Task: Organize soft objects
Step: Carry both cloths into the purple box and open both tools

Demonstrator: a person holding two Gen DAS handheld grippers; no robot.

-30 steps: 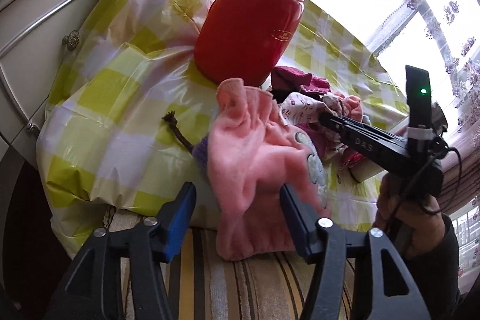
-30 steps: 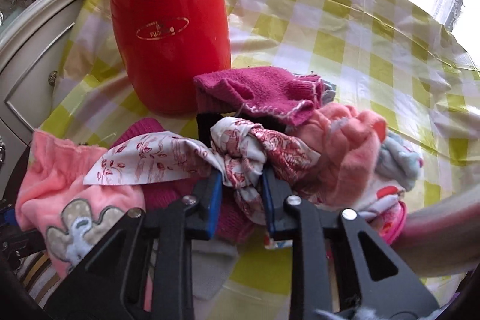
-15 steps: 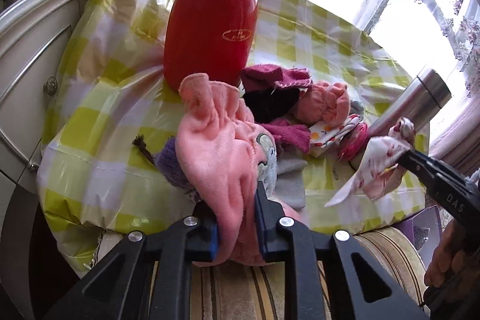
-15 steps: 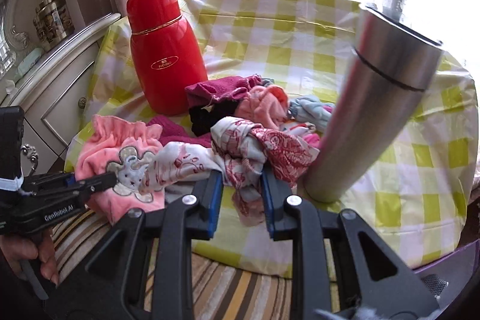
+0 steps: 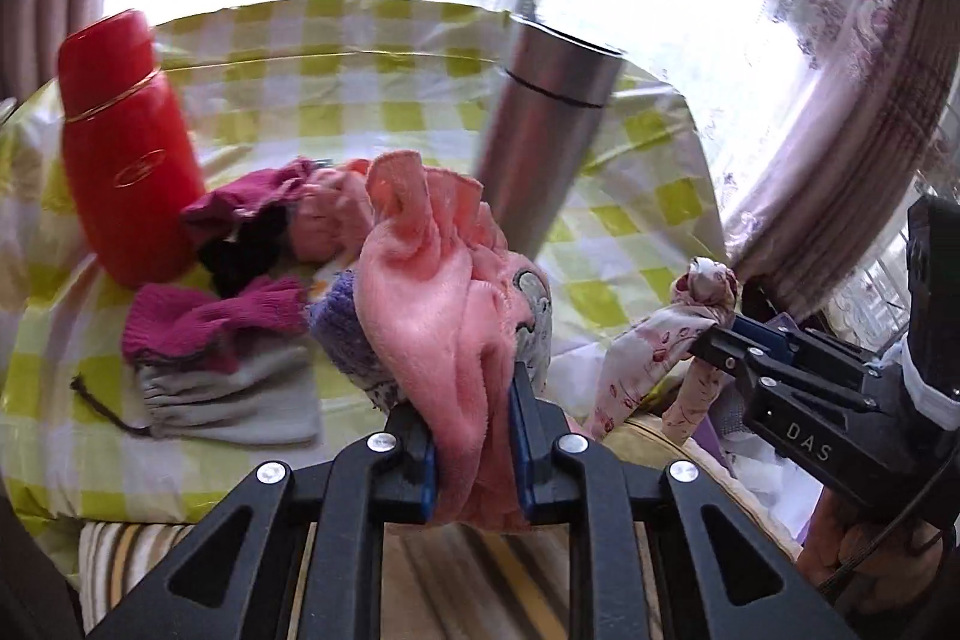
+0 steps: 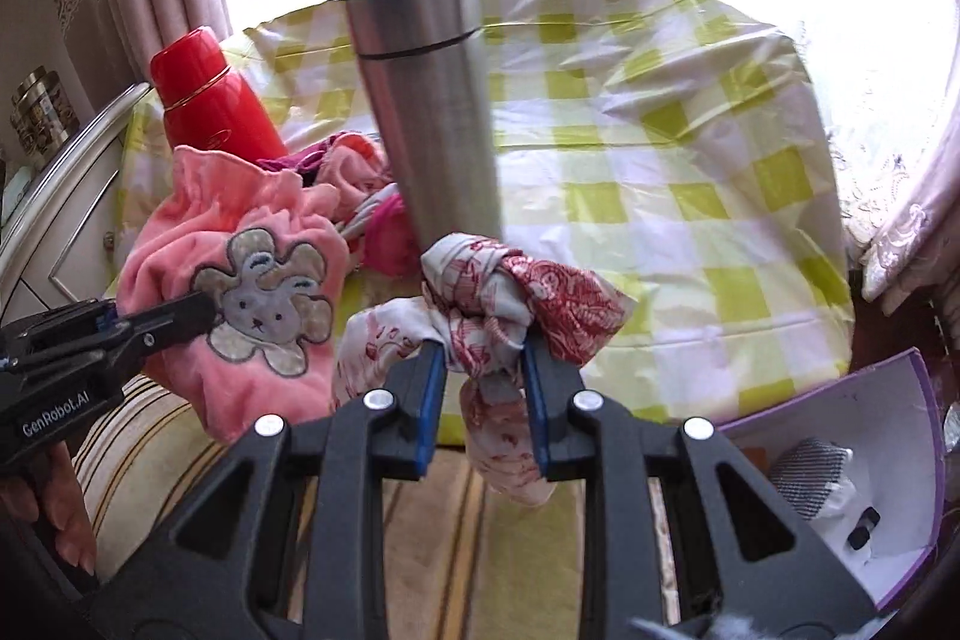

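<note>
Currently left gripper [image 5: 473, 439] jaws nearly closed, clamping pink pouch [image 5: 438, 304]; right gripper [image 6: 483, 403] jaws likewise pinch knotted floral scarf [image 6: 510, 301]. Purple box [image 6: 840, 484] holds grey cloth [image 6: 807, 472].

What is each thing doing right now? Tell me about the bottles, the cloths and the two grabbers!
Left gripper: shut on the pink pouch.
Pink pouch: pinched, lifted off the table.
Right gripper: shut on the knotted scarf.
Knotted scarf: tied, held up.
Red flask: upright, lid on.
Steel flask: upright, lid on.
Magenta glove: lying on the grey pouch.
Grey pouch: flat on the table.
Purple box: open.
</note>
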